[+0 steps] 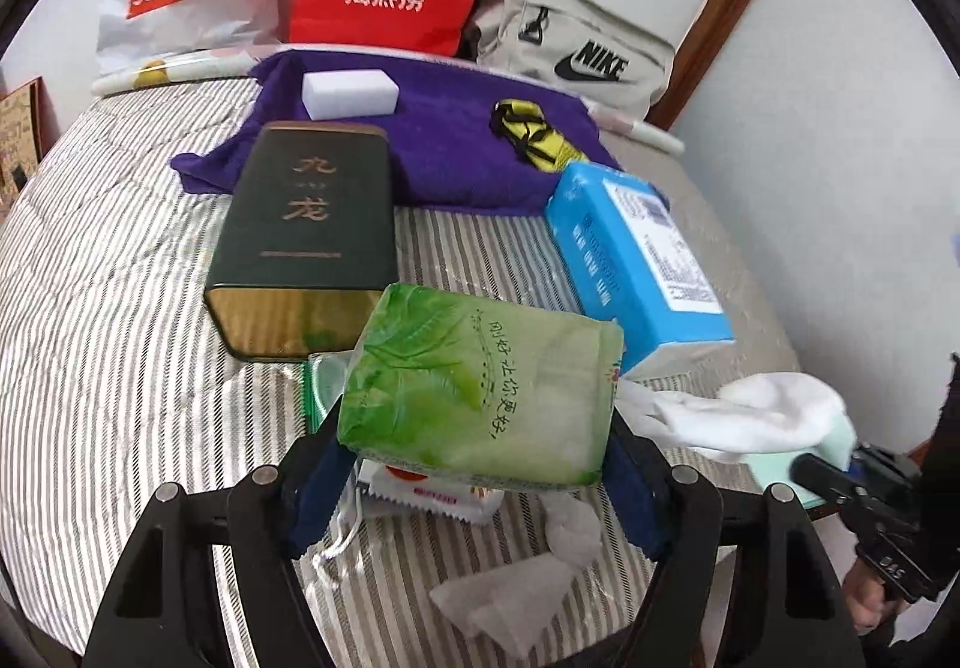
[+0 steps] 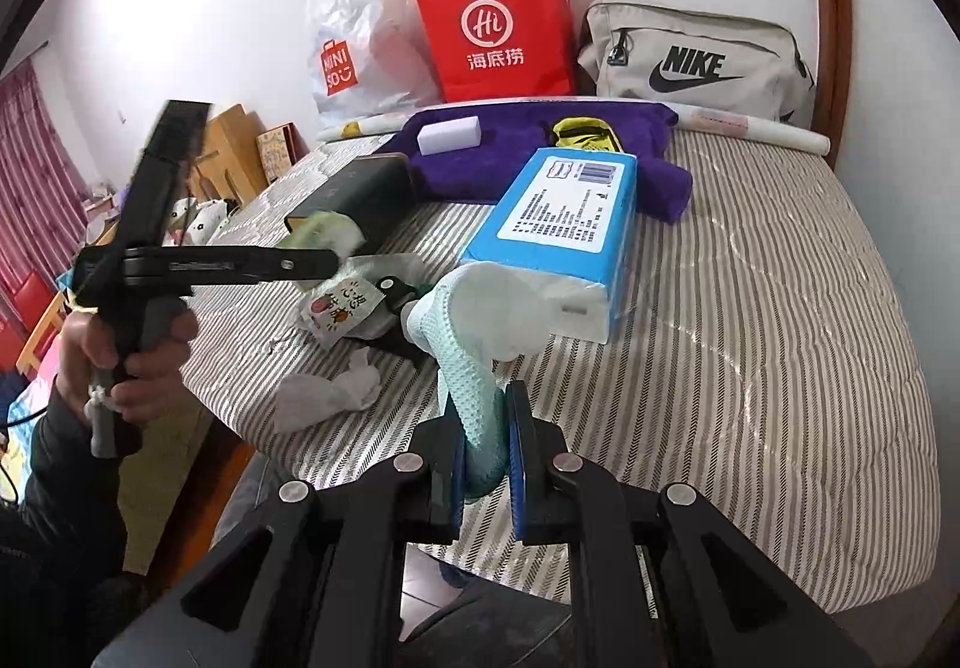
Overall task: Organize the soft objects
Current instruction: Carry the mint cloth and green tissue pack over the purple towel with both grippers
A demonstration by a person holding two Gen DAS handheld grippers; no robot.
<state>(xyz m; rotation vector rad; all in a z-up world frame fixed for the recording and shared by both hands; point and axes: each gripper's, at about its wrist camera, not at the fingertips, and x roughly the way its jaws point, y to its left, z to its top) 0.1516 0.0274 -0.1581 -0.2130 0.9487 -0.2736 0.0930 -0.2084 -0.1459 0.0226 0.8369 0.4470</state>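
My left gripper (image 1: 480, 467) is shut on a green soft tissue pack (image 1: 480, 386), its blue pads pressing both ends and holding it just above the striped bed (image 1: 120, 308). In the right wrist view that gripper (image 2: 327, 263) shows side-on, with the green pack (image 2: 327, 233) at its tip. My right gripper (image 2: 486, 452) is shut on a mint-and-white sock (image 2: 474, 386), which stands up between the pads. The sock (image 1: 774, 416) and the right gripper (image 1: 840, 479) also show at the right edge of the left wrist view.
A dark green tin (image 1: 306, 230), a blue tissue pack (image 1: 630, 260) and a purple towel (image 1: 432, 152) bearing a white block (image 1: 351, 92) and a yellow-black item (image 1: 534, 140) lie ahead. Crumpled tissues (image 1: 504, 596) and a small packet (image 1: 432, 494) lie below. Bags line the wall.
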